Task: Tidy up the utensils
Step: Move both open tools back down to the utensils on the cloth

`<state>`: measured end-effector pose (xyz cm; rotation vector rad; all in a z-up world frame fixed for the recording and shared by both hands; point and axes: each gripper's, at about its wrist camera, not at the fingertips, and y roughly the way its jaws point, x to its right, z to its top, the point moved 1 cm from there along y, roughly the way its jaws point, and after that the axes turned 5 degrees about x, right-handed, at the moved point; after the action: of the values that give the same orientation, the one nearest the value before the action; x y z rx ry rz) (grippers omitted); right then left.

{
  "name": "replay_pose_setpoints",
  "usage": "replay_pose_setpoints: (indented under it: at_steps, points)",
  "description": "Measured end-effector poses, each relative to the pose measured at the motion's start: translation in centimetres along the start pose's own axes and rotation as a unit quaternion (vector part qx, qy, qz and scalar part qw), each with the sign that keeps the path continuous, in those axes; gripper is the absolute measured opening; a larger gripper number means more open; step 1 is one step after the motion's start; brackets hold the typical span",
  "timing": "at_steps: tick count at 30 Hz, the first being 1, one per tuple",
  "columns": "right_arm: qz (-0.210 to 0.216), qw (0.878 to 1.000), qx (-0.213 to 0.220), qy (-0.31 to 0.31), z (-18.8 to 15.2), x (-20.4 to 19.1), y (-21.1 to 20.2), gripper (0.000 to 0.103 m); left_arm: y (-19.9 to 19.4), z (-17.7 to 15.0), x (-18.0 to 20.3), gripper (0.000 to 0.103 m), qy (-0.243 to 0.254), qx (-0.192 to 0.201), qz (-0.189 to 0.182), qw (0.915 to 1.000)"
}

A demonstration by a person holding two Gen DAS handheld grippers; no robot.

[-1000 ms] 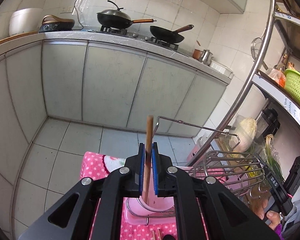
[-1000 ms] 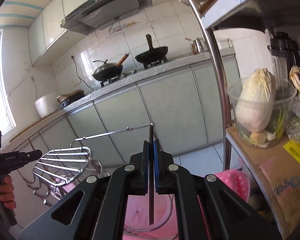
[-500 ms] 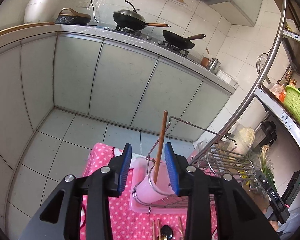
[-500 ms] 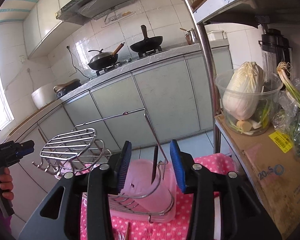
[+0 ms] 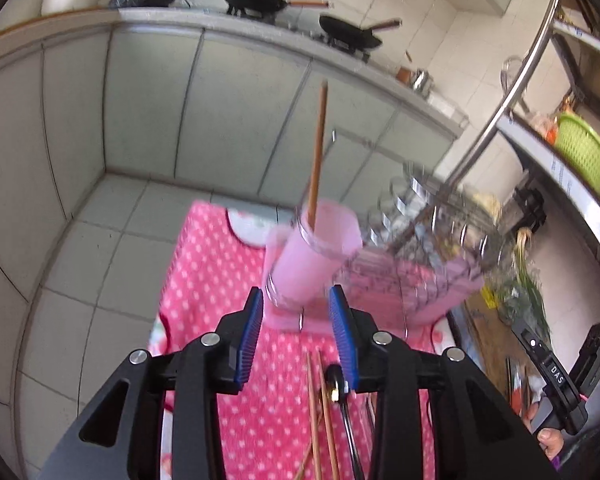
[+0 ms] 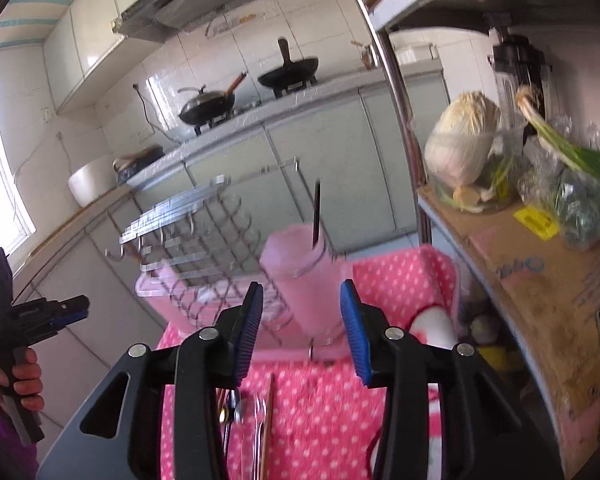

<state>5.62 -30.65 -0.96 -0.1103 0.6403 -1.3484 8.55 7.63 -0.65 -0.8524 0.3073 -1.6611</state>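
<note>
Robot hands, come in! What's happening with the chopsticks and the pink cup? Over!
Left gripper open, empty. Right gripper open, empty. Wooden chopstick upright in pink cup; more utensils on dotted cloth. Nothing blocking.

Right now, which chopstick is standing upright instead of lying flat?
The brown chopstick in the pink cup; the other chopsticks lie flat on the dotted cloth.

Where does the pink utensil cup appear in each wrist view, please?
Left wrist: pink utensil cup sits centre frame, just beyond the open tongs, a wooden stick standing in it.
Right wrist: the cup sits centre, a dark utensil standing in it.
Shared landmark: wire rack beside the cup.
</note>
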Motion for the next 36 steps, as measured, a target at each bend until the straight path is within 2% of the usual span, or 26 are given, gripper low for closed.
replay_pose_setpoints:
  at_steps: [7, 16, 27, 36]
  points:
    - [0.011, 0.997, -0.080, 0.015, -3.7, -0.1, 1.8, 0.041, 5.3, -5.7, 1.0, 0.027, 0.006, -0.114, -0.004, 0.9935]
    - [0.010, 0.986, -0.160, 0.038, -7.2, 0.6, 4.0, 0.041, 9.8, -8.3, 1.6, 0.026, 0.010, -0.189, 0.019, 0.9818]
    - [0.006, 0.983, -0.175, 0.047, -7.6, 1.4, 4.4, 0.041, 13.3, -8.9, 2.0, 0.019, 0.013, -0.233, 0.042, 0.9713]
    - [0.008, 0.982, -0.184, 0.052, -7.8, 1.3, 4.7, 0.041, 15.2, -9.0, 2.3, 0.015, 0.021, -0.245, 0.054, 0.9677]
